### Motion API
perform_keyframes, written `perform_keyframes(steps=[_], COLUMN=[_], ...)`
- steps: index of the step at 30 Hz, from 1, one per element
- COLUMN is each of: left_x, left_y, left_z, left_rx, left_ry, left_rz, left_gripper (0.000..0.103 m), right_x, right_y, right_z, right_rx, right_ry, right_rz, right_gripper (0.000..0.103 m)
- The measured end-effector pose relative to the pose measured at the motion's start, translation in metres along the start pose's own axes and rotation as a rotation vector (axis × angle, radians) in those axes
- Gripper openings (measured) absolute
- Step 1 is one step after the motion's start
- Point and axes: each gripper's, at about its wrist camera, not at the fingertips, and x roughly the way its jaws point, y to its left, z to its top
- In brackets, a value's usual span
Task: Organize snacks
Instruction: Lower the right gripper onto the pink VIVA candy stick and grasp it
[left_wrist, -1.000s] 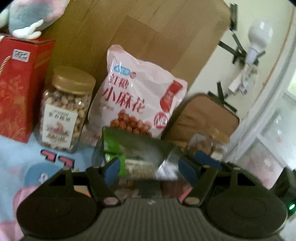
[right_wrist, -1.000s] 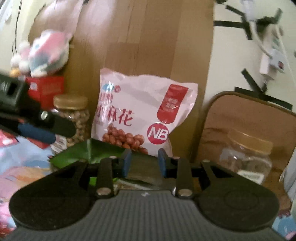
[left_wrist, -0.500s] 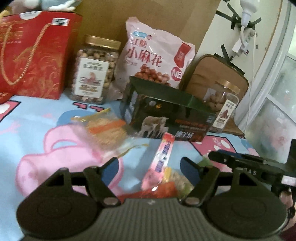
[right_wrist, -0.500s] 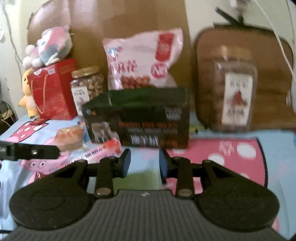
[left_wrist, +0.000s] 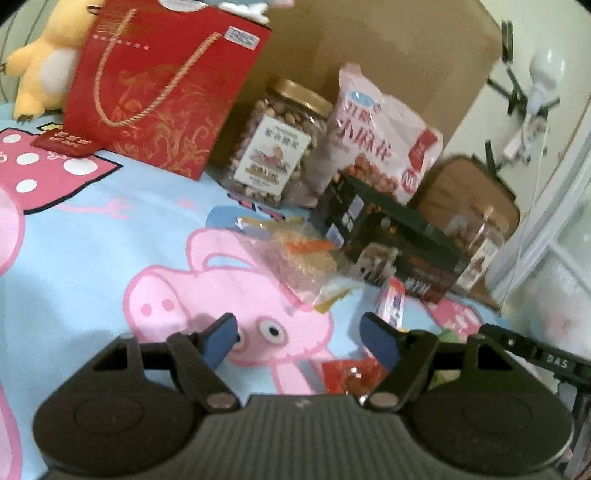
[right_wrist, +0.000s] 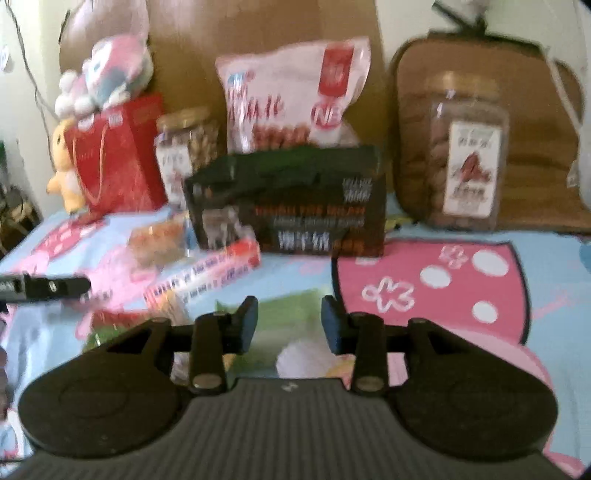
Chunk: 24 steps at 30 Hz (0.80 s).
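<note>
Dark green cardboard snack box (right_wrist: 291, 201) far centre on cartoon-print bedsheet (left_wrist: 92, 236); left tool (left_wrist: 299, 338) apart, empty; right tool (right_wrist: 290, 325) opening, empty.

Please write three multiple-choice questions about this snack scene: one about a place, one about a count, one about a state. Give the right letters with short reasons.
1. Where does the dark green box stand?
A. in front of the pink snack bag
B. on top of the red gift bag
C. inside a jar

2. How many clear jars with gold lids are in view?
A. one
B. two
C. four

3. What is between the pads of the left claw?
A. a jar
B. the green box
C. nothing

Answers: 1 A, the box hides the bag's lower part. 2 B, one jar beside the gift bag, the other jar against the brown cushion. 3 C, only the cartoon bedsheet shows between the pads.
</note>
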Motion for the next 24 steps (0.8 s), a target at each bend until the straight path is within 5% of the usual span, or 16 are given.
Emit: perform_keyframes(steps=[15, 20, 24], left_x=[-0.005, -0.005, -0.005], left_y=[0.008, 0.006, 0.007], left_z=[0.000, -0.001, -0.001], left_rx=[-0.036, -0.022, -0.025], left_ry=[-0.038, -0.039, -0.034], left_rz=[-0.076, -0.081, -0.086], left_gripper=[0.075, 0.075, 0.081], right_x=[0.071, 0.101, 0.087], right_y=[0.039, 0.060, 0.070], right_z=[0.033, 0.029, 0.022], right_rx=[0.215, 0.125, 0.040], right_ry=[0.148, 0.230, 0.196], right_rz=[0.079, 0.030, 0.012], right_gripper=[0.053, 0.052, 0.044])
